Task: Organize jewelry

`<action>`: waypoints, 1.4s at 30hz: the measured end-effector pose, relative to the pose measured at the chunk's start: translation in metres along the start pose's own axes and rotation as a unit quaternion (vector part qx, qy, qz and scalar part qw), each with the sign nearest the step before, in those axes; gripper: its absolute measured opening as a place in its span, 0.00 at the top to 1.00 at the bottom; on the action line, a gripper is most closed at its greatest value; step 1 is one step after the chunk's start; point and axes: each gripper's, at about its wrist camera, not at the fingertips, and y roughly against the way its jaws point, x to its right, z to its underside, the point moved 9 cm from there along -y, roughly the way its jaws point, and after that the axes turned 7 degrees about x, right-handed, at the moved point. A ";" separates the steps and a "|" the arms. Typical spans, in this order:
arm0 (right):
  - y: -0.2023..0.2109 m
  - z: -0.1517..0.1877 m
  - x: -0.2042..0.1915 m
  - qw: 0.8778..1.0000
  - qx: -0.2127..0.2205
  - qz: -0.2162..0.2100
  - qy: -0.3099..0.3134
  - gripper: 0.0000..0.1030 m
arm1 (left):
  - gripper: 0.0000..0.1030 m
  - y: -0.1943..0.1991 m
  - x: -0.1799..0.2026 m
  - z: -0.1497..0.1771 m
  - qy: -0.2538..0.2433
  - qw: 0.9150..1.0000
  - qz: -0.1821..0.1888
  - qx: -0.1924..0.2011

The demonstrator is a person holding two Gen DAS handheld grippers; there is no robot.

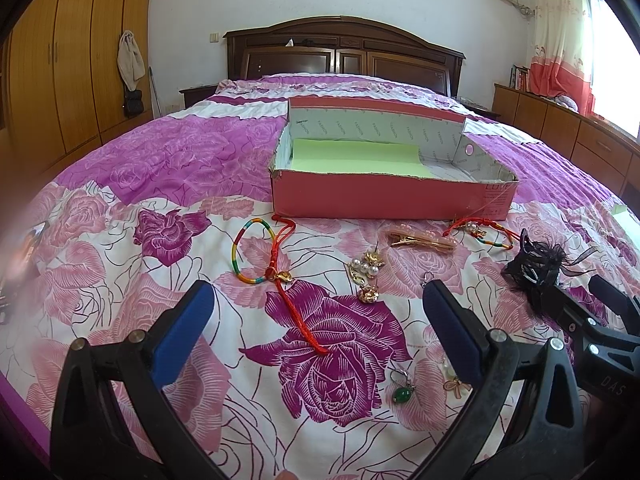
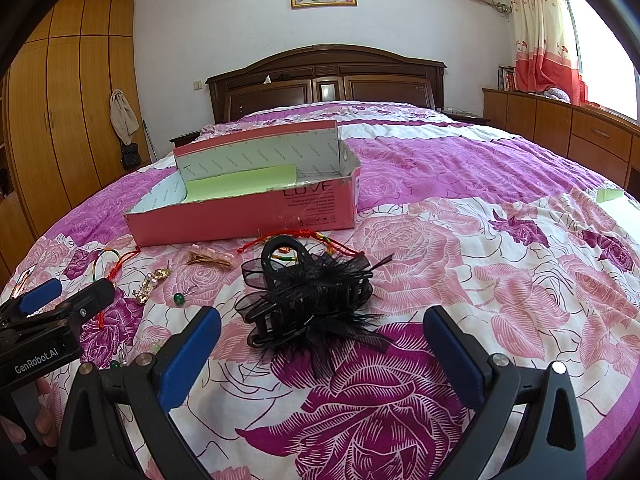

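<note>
A pink open box [image 1: 384, 196] with a green sheet inside lies on the bed; it also shows in the right wrist view [image 2: 240, 220]. In front of it lie a rainbow bracelet [image 1: 240, 258], a red cord [image 1: 298, 316], pearl-and-gold earrings [image 1: 366, 270], a gold hair clip [image 1: 422, 240], a red beaded bracelet [image 1: 480, 234] and a green pendant [image 1: 401, 394]. A black feathered claw clip [image 2: 308, 300] lies just ahead of my right gripper [image 2: 322, 338], which is open and empty. My left gripper [image 1: 318, 312] is open and empty above the red cord.
The floral bedspread [image 2: 480, 280] covers the whole bed. A dark headboard [image 1: 344, 52] stands at the far end, a wooden wardrobe [image 1: 60, 60] on the left, and low cabinets [image 2: 560, 128] under the window on the right.
</note>
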 end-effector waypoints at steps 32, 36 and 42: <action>0.007 -0.016 -0.001 0.999 -0.019 -0.033 -0.027 0.00 | 0.06 -0.006 -0.016 -0.004 0.041 0.999 0.008 -0.032; -0.002 -0.020 -0.001 0.997 -0.061 -0.030 -0.029 0.00 | 0.06 -0.013 -0.020 -0.008 0.045 0.997 0.021 -0.065; -0.017 -0.021 0.011 0.992 -0.109 -0.029 -0.057 0.00 | 0.06 -0.028 -0.034 -0.023 0.009 0.996 0.017 -0.091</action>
